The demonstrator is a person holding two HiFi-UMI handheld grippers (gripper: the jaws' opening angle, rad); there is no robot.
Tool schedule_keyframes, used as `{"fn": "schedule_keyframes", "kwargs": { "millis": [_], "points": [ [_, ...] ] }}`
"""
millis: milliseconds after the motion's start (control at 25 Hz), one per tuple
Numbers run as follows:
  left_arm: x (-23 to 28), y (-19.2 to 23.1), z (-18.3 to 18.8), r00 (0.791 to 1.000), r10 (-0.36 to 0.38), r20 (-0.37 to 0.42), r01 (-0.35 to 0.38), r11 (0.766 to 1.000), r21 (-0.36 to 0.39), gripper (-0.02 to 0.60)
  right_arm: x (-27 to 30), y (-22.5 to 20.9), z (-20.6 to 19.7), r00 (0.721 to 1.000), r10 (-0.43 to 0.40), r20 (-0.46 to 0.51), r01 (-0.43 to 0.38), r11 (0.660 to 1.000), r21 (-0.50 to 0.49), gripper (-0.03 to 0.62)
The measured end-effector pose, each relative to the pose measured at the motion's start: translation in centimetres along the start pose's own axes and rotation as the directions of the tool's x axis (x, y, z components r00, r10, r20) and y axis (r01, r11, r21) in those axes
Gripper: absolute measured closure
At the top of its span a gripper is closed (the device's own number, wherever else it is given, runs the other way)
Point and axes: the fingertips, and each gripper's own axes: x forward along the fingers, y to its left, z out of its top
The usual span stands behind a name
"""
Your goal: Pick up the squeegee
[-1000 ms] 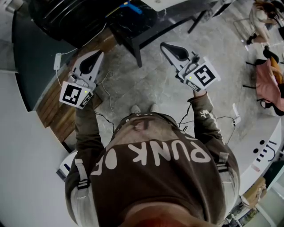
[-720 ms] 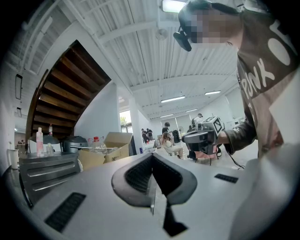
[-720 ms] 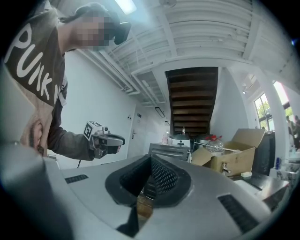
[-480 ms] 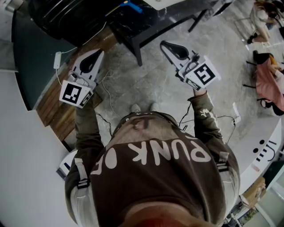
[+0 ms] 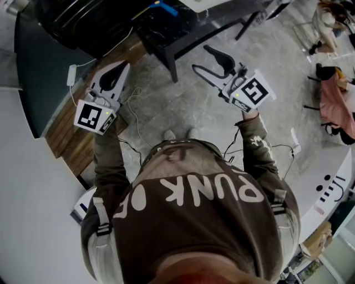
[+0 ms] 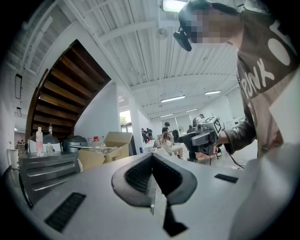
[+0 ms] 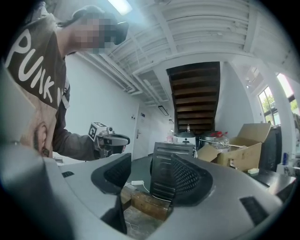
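L gripper (image 5: 122,67) is pointing level over the edge of a wooden step (image 5: 77,138). Its fingers (image 6: 136,176) are pressing together tip to tip w/ nothing between them.

R gripper (image 5: 202,59) is also pointing level, out over the grey stone floor (image 5: 183,102) near a dark worktop (image 5: 166,36). Its fingers (image 7: 187,178) are opening and standing approx. halfway apart w/ nothing between them. Through the gap its own view is showing a dark ribbed box (image 7: 164,180) sitting on the wooden step, w/ a white adapter (image 7: 137,183) and its cable lying just beside it.

Both grippers are hanging in the air at about the same height, well apart, not touching anything. The person in a brown printed top (image 5: 194,205) is standing on the floor and holding one gripper in each hand.

Squeegee: can't pick it out for sure in any view. A small blue item (image 5: 165,8) is lying on the dark worktop, too small to tell what it is.

Farther off, in the R gripper view, an open cardboard box (image 7: 241,150) is sitting next to bottles and a pot, under a dark staircase (image 7: 194,96).
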Motion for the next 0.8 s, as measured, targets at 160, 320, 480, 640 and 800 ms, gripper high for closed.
{"fn": "schedule_keyframes", "kwargs": {
  "millis": [160,320,480,640,800],
  "points": [
    [0.09,-0.14,0.00,1.000,-0.003,0.002,0.003,1.000,0.001,0.580,0.13,0.33,-0.08,1.000,0.017,-0.005,-0.017,1.000,0.005,0.216],
    [0.11,-0.13,-0.09,1.000,-0.003,-0.001,0.003,1.000,0.000,0.580,0.27,0.31,-0.13,1.000,0.017,-0.002,-0.017,1.000,0.024,0.078],
    [0.07,-0.17,-0.16,1.000,-0.006,-0.002,0.006,1.000,0.000,0.580,0.29,0.59,0.00,1.000,0.018,0.008,-0.019,1.000,0.016,0.000],
    [0.14,-0.26,-0.09,1.000,-0.008,-0.003,0.008,1.000,0.000,0.580,0.14,0.64,-0.41,1.000,0.018,-0.015,-0.018,1.000,-0.010,0.000],
    [0.27,-0.55,0.13,1.000,-0.009,-0.002,0.009,1.000,0.004,0.580,-0.11,0.47,-0.04,1.000,0.006,0.006,-0.006,1.000,-0.004,0.000]
  ]
}}
